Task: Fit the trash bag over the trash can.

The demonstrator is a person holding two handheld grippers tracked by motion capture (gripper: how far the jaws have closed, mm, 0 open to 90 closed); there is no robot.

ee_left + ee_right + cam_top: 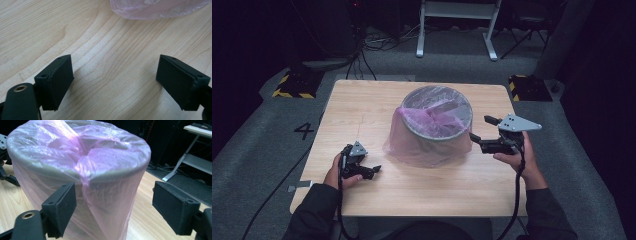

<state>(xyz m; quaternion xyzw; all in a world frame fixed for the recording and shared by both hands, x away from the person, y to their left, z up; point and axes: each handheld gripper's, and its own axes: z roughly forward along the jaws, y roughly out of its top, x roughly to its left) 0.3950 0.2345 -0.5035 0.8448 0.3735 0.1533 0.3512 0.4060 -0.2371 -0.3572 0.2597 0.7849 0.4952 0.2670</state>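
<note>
A person seated at a wooden table (362, 107) works two hand-held grippers around a grey bin (437, 120) lined with a thin pink plastic bag (412, 145), whose film drapes over the rim and hangs loose down the outside to the tabletop.

The right gripper (481, 134), raised level with the bin's upper wall, has its jaws spread wide and empty. In the right gripper view the bin stands straight ahead of the jaws and close to them. One black pad (62, 207) sits just in front of the bagged wall, where a fold of film runs down from the rim; whether that pad brushes the film cannot be told. The other pad (175, 207) stands clear to the side, with bare table and the dark floor beyond it. Nothing is pinched between them.

The left gripper (373, 171) rests low near the table's front edge, its jaws likewise wide open and holding nothing. In the left gripper view bare wood grain lies between the two pads (56, 80), and the bottom hem of the bag (155, 10) spreads on the table ahead of the jaws, well apart from both tips.
</note>
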